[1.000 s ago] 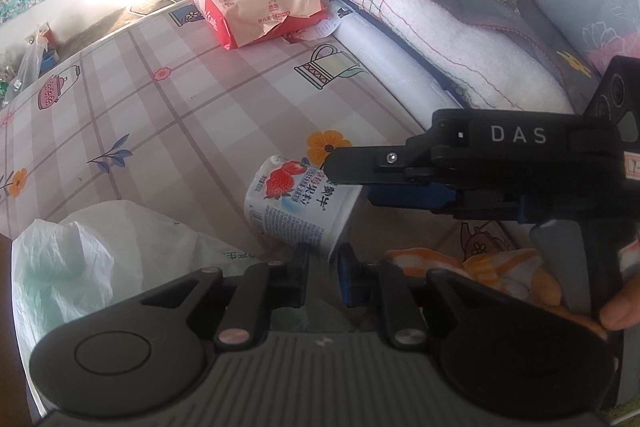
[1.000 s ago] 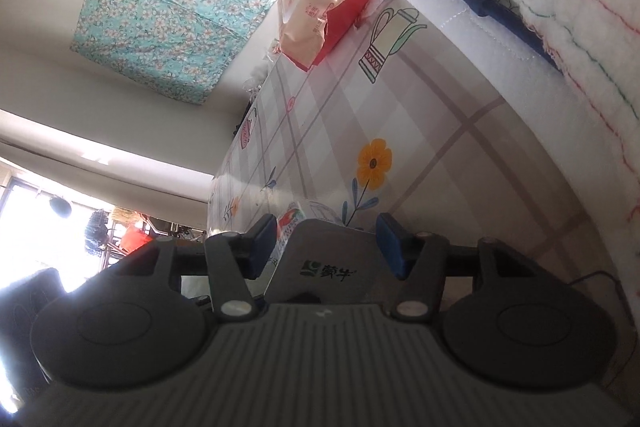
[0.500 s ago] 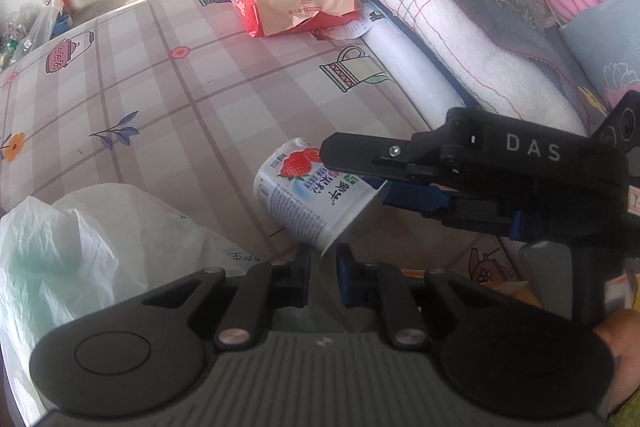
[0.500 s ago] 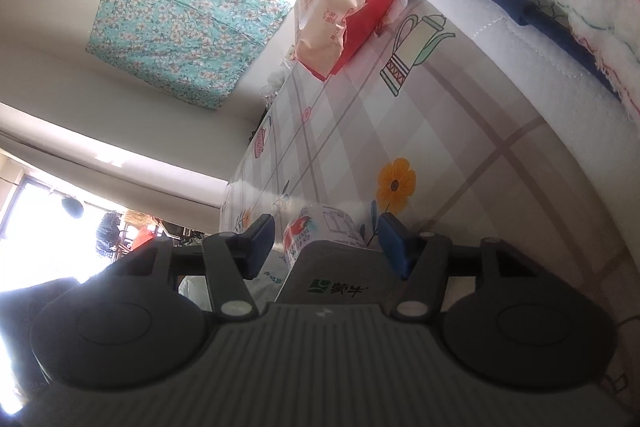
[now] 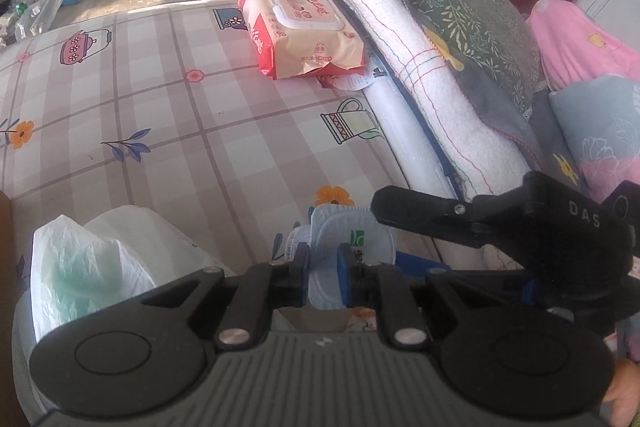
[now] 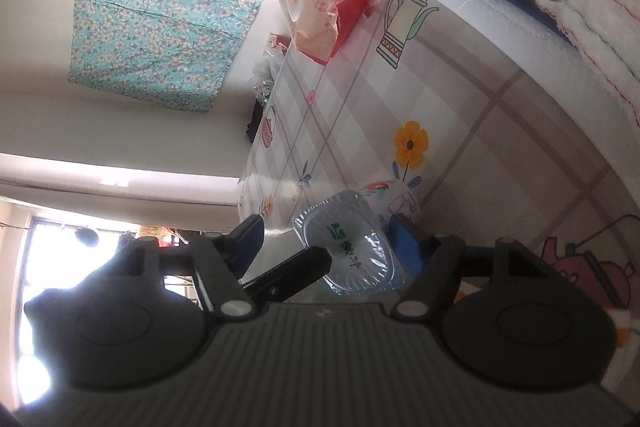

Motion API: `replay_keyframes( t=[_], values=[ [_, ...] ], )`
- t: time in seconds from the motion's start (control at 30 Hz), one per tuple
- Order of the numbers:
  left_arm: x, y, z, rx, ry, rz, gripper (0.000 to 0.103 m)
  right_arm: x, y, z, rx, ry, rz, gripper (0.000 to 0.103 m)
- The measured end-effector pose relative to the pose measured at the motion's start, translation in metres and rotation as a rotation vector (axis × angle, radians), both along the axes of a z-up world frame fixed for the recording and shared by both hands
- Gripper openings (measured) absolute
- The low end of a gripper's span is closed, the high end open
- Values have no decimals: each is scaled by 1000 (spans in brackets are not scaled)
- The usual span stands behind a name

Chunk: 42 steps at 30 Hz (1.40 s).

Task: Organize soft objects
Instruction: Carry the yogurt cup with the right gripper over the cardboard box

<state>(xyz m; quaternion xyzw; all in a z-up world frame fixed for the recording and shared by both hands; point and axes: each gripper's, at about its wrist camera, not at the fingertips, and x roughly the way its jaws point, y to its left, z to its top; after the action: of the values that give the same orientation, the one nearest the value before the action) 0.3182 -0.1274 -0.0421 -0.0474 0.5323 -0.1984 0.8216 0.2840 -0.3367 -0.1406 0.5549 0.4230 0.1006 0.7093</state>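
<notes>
Since earlier frame, white plastic yogurt cup with strawberry print [image 5: 352,239] turns foil lid toward left camera. Left gripper [image 5: 323,267] clenched on cup's lid rim, cup held just above checked floral bedsheet [image 5: 168,115]. Right gripper [image 6: 334,241] jaws opening, cup between them, pads off its sides. White crumpled plastic bag [image 5: 92,267] lies beside, left. Farther: red-and-beige wet-wipes pack [image 5: 304,27] on sheet, against rolled white quilt [image 5: 420,67].

We are reading "DAS" in pale capitals on the black body of the right gripper [image 5: 404,233]. We are seeing a green logo with unreadable characters on the yogurt cup [image 5: 352,243] lid, and blurred red print on the wipes pack [image 5: 304,27].
</notes>
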Motion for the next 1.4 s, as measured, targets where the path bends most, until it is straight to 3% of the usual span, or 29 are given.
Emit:
replay_keyframes(
  t=[0.13,0.23,0.3,0.37,0.47,0.53,0.7,0.93,1.17,1.4],
  values=[
    [14,10,-13,-60,70,22,19,3,-4,0,25,-9,-14,73],
    [13,12,-14,-73,77,23,19,3,-2,-4,13,2,-14,71],
    [11,11,-14,-63,67,18,20,3,-2,-7,-8,7,-17,65],
    [9,10,-13,-50,56,19,20,2,-2,-9,-27,11,-24,48],
    [6,11,-11,-43,52,30,18,-2,-3,-11,-31,12,-32,33],
    [2,12,-8,-45,49,25,18,-5,-3,-7,-39,3,-32,30],
    [-13,23,17,-69,14,32,18,-13,0,12,-52,-27,-28,30],
    [-55,65,82,-84,-124,56,18,-29,33,68,-57,-124,44,30],
    [-110,141,131,-66,-231,166,18,-38,112,121,-20,-214,195,32],
    [-165,231,138,-72,-230,307,18,-49,205,143,6,-207,382,32]
  ],
)
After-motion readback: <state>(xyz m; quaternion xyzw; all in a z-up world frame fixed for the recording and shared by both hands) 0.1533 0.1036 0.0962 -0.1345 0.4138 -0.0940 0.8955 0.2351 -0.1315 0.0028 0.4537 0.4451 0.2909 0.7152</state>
